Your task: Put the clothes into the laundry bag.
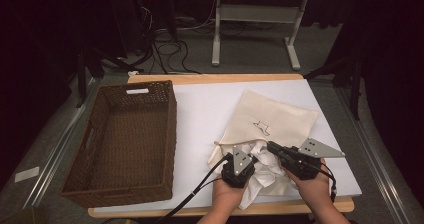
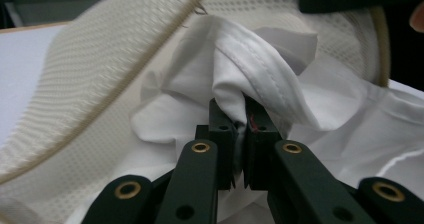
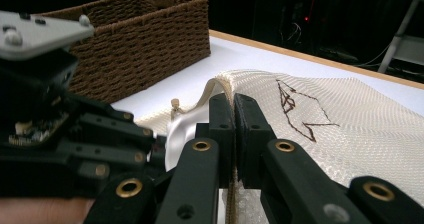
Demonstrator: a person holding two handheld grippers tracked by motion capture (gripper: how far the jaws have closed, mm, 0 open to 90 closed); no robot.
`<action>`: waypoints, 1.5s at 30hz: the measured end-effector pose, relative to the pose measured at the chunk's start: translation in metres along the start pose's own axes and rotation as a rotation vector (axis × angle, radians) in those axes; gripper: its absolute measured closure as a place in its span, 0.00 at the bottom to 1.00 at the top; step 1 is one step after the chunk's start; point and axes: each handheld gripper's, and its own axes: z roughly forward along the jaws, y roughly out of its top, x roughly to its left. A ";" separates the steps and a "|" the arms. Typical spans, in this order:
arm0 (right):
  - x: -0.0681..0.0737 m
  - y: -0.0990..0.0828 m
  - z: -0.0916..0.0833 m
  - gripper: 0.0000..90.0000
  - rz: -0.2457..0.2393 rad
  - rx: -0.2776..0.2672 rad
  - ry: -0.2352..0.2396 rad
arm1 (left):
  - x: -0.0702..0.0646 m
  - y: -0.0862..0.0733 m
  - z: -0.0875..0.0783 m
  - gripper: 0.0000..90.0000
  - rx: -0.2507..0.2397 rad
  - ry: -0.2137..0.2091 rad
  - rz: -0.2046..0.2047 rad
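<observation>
A cream mesh bag (image 1: 272, 116) with a small dark drawing lies on the white table cover. Crumpled white cloth (image 1: 265, 171) bulges from its near opening. My left gripper (image 1: 248, 160) is shut on a fold of that white cloth (image 2: 260, 59), and the pinch shows between its closed jaws (image 2: 239, 115), with the bag's mesh (image 2: 100, 74) arching over it. My right gripper (image 1: 270, 145) is shut on the rim of the bag's opening (image 3: 233, 104). The bag's drawn side (image 3: 350, 129) stretches away to its right. The two grippers sit close together.
A brown wicker basket (image 1: 170, 134) stands on the left half of the table (image 1: 200, 109), and I see its wall (image 3: 145, 44) beyond the left gripper's body (image 3: 60, 134). Cables and a desk frame (image 1: 216, 34) are on the floor behind the table.
</observation>
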 end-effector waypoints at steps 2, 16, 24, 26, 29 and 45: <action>0.000 -0.001 -0.001 0.98 0.004 0.004 -0.001 | 0.005 0.005 -0.002 0.95 -0.031 0.043 -0.023; -0.002 -0.003 0.000 0.98 0.004 0.012 -0.005 | 0.013 0.006 -0.010 0.58 -0.033 0.055 -0.032; -0.001 -0.004 0.000 0.98 0.009 0.015 -0.006 | 0.025 -0.003 -0.046 0.40 -0.032 0.072 0.039; -0.001 -0.004 0.000 0.98 0.005 0.016 -0.007 | 0.030 -0.009 -0.050 0.36 -0.022 0.069 0.016; -0.001 -0.004 0.000 0.98 0.002 0.017 -0.004 | 0.034 -0.017 -0.050 0.32 0.016 0.069 0.008; 0.000 -0.005 0.000 0.98 -0.006 0.022 -0.003 | 0.033 -0.038 -0.032 0.73 0.238 -0.007 -0.020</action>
